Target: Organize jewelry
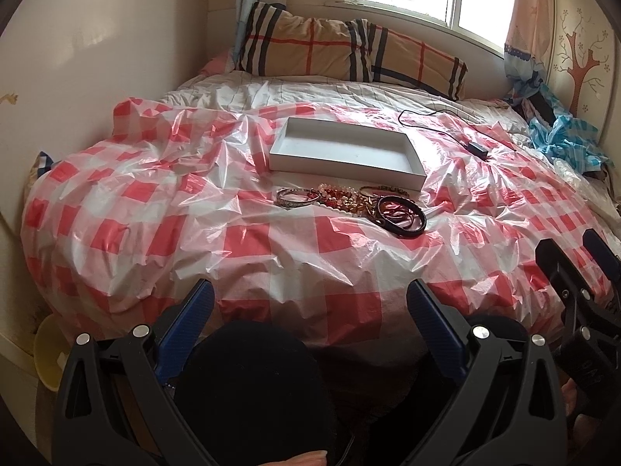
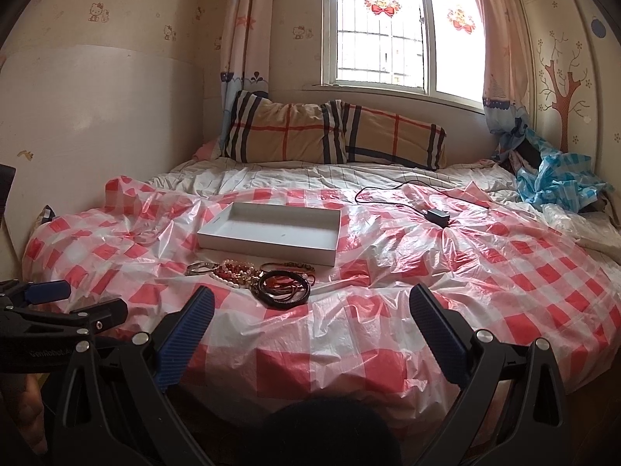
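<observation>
A pile of jewelry [image 1: 349, 204] lies on the red-and-white checked plastic sheet [image 1: 155, 209] on the bed: a silver bangle [image 1: 297, 198], beaded bracelets and black bangles [image 1: 401, 213]. Just behind it sits a shallow white box [image 1: 345, 155], with nothing inside. Both show in the right wrist view too, the jewelry [image 2: 256, 275] and the box [image 2: 271, 233]. My left gripper [image 1: 310, 299] is open and holds nothing, at the bed's near edge. My right gripper [image 2: 310, 303] is open and holds nothing, near the jewelry.
A black charger with its cable [image 2: 436, 217] lies right of the box. Plaid pillows [image 2: 333, 136] lean under the window. A blue checked plastic bag [image 2: 559, 182] is at the far right. A wall runs along the bed's left side.
</observation>
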The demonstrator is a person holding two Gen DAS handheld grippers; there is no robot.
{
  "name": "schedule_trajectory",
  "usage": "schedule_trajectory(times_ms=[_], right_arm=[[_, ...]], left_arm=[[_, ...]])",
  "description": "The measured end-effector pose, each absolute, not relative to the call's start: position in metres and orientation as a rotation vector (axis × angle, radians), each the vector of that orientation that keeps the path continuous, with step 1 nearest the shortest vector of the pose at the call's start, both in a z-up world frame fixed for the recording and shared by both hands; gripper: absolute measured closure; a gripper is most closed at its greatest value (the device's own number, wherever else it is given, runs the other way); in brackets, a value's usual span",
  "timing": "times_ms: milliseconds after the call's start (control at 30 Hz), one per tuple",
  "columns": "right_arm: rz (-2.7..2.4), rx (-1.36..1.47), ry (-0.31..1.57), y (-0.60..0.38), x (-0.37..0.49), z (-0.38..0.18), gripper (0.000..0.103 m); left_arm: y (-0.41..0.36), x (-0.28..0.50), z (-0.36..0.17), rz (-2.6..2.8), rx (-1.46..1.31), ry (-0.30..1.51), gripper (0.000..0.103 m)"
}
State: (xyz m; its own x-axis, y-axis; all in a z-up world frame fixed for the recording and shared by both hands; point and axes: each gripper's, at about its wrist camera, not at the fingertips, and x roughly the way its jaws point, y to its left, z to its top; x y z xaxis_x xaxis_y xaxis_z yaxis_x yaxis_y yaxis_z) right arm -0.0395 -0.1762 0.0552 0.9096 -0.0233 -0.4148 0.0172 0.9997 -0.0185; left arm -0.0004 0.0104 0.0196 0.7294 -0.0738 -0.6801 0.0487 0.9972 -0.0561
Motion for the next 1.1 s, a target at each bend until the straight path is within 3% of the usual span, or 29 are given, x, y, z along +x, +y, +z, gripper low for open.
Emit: schedule_trajectory(times_ms=[1100], right_arm=[[0.025, 0.011, 0.528, -0.177, 0.02, 0.046, 0.007]], left_arm=[[0.006, 0.057, 0.013, -0.031, 0.0, 0.807, 0.008]])
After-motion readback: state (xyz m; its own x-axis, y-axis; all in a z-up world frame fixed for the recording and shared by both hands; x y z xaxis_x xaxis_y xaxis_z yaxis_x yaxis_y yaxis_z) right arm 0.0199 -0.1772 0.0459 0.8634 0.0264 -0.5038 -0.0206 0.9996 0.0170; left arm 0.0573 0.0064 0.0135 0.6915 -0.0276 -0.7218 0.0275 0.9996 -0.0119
